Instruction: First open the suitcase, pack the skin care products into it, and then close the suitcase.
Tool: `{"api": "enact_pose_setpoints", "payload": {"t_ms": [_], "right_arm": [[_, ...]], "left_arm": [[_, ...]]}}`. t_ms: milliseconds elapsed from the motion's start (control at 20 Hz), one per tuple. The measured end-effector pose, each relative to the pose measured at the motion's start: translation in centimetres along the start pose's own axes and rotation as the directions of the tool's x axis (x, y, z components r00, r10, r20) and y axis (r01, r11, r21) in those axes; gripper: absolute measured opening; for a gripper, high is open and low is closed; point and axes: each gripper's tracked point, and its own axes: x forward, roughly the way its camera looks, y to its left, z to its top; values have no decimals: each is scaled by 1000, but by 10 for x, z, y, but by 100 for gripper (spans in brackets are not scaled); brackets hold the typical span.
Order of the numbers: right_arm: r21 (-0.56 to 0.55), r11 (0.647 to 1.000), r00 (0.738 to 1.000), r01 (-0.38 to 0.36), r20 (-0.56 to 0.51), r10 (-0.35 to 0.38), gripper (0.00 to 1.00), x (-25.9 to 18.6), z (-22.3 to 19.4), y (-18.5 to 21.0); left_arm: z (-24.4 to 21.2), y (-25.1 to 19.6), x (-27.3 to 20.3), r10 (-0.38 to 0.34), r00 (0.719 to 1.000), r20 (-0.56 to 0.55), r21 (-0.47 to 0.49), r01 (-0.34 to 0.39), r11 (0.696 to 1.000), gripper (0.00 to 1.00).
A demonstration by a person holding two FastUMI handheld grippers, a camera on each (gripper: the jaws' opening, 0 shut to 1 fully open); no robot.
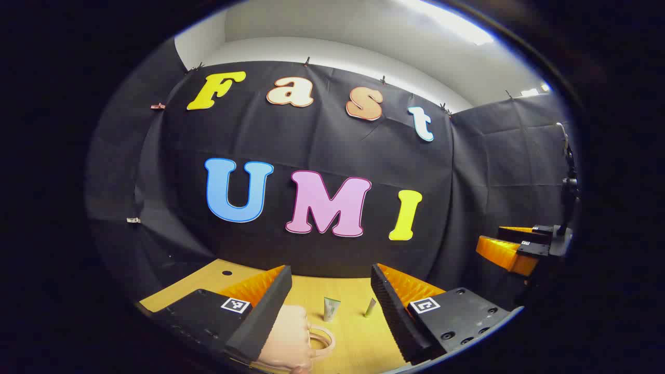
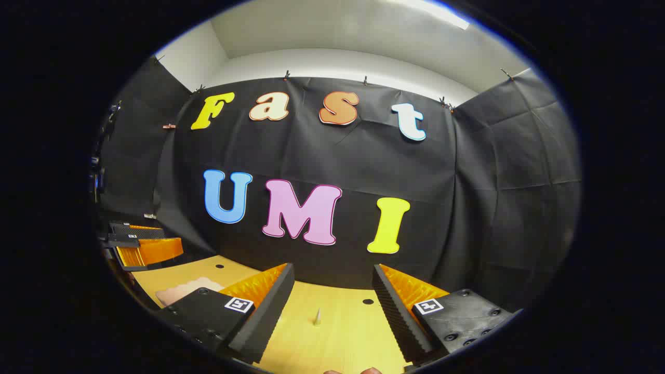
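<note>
Left gripper view: pale pink suitcase (image 1: 291, 337) lies closed on the wooden table (image 1: 348, 337), near left, its handle (image 1: 323, 340) toward the right; contents cannot be told. Beyond it stand two skin care tubes, one pale green (image 1: 331, 308), one slimmer (image 1: 370, 307) just right of it. Left gripper (image 1: 330, 311) has fingers spread wide, holding nothing. Far right, the right gripper (image 1: 511, 249) hangs above the table.

Right gripper view: right gripper (image 2: 330, 311) spread apart, nothing held; one small tube (image 2: 317, 316) upright between its fingers; a suitcase corner (image 2: 179, 291) at left; left gripper (image 2: 140, 244) far left.
</note>
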Motion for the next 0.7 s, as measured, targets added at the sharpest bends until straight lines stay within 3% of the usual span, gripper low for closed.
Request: {"api": "enact_pose_setpoints", "payload": {"t_ms": [250,700], "right_arm": [[-11,1000,999,22,-28,-22,96,-4,-10,-6],[-15,1000,1000,22,14,-22,96,-2,-6,6]], "left_arm": [[-7,-6,-7,-56,998,-33,-42,54,998,96],[5,10,-13,14,1000,-1,46,-14,999,95]]}}
